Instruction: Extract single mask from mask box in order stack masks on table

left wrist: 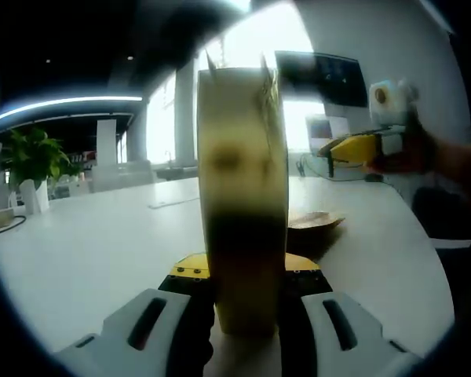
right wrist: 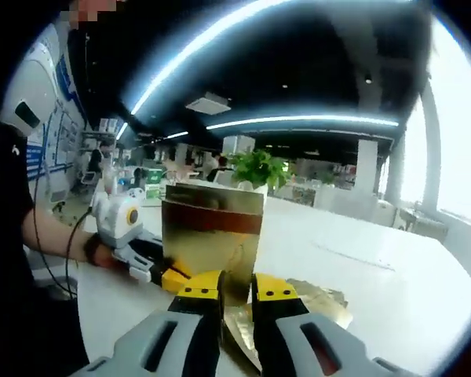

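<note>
Left tool [left wrist: 247,314] clamps the upright mask box [left wrist: 243,196] — white table [left wrist: 86,243] beneath.

- The left gripper [left wrist: 246,314] has pale grey jaws, each with a dark slot along its top, and a yellow plate with small screws and black blocks between them.
- The right gripper [right wrist: 237,297] has the same grey slotted jaws, tipped with yellow pads bearing small dark screws.
- Left of the right gripper, the person's sleeve [right wrist: 4,212] is black, with a dark wrist band [right wrist: 92,250] and a thin cable [right wrist: 69,243] beside it.
</note>
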{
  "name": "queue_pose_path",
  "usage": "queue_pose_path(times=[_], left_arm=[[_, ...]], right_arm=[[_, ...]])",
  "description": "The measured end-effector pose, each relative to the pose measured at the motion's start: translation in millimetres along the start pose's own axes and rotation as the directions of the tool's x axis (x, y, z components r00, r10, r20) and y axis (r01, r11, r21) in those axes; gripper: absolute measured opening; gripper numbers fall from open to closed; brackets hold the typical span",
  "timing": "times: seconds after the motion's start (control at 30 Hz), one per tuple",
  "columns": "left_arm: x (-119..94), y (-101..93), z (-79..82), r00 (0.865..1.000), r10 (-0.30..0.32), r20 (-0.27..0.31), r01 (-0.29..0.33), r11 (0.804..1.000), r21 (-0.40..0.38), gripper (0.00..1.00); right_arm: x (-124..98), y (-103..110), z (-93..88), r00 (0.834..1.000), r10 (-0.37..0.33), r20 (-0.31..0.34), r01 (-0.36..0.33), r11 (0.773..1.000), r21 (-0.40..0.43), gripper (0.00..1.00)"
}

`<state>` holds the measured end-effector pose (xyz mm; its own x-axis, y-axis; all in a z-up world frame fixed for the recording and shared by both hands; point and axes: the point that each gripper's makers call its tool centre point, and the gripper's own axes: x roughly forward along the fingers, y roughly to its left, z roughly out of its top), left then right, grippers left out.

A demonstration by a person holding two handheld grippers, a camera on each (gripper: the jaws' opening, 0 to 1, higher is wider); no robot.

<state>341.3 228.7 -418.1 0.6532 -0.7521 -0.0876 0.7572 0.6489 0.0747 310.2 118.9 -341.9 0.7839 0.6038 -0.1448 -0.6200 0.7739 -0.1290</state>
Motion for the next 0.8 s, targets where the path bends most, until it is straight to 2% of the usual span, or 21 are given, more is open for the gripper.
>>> queue_pose_path(times=[0.1,0.23,0.33,0.43,0.6,0.8], left_arm=[[0,0.0,-0.1,1.000,0.000,0.000,0.000,1.000,0.000,0.20],[0,0.4,-0.4,1.000,-0.001,-0.001,0.001,1.000,0.000,0.20],[0,0.9,-0.7,1.000,-0.001,-0.001,0.001,1.000,0.000,0.20],[0,0.6,-0.6,1.000,-0.001,-0.001,0.001,1.000,0.000,0.20],[0,1.0,-0.7,1.000,0.000,-0.001,0.000,1.000,0.001,0.20],[0,1.5,-0.9,1.000,0.000,-0.001,0.000,1.000,0.001,0.20]], right_arm=[[-1,-2,0.5,1.000,-0.005,0.007,0.005,1.000,0.002,0.11],[-5,-3,14.4,0.995,0.003,0.097,-0.015,0.993,0.121,0.11],[-9,-11,19.6,0.991,-0.017,0.131,-0.006,0.985,0.173,0.10],[-12,-21,24.4,0.985,-0.042,0.169,-0.004,0.965,0.263,0.10],[-13,-27,21.5,0.985,-0.061,0.160,0.018,0.966,0.258,0.10],[-13,-24,22.4,0.985,-0.058,0.165,0.017,0.970,0.242,0.10]])
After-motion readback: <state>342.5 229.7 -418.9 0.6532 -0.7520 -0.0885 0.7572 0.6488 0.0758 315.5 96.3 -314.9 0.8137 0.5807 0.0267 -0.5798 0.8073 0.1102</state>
